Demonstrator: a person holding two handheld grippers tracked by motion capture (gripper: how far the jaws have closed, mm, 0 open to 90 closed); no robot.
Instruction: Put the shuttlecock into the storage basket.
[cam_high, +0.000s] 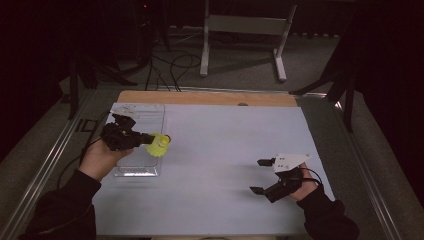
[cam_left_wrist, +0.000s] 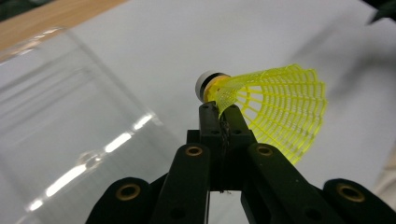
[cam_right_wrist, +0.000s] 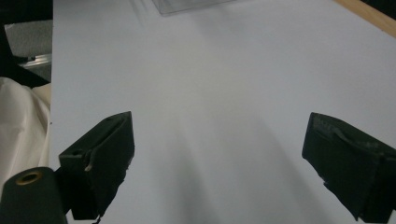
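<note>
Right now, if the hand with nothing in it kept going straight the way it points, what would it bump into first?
Probably nothing soon. The right gripper has open fingers over the bare white table; far ahead lies the clear plastic tray, though depth is hard to judge.

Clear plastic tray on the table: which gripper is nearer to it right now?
Left. The left gripper is over the clear tray, shut on the yellow shuttlecock. The right gripper stands open far across the table.
</note>
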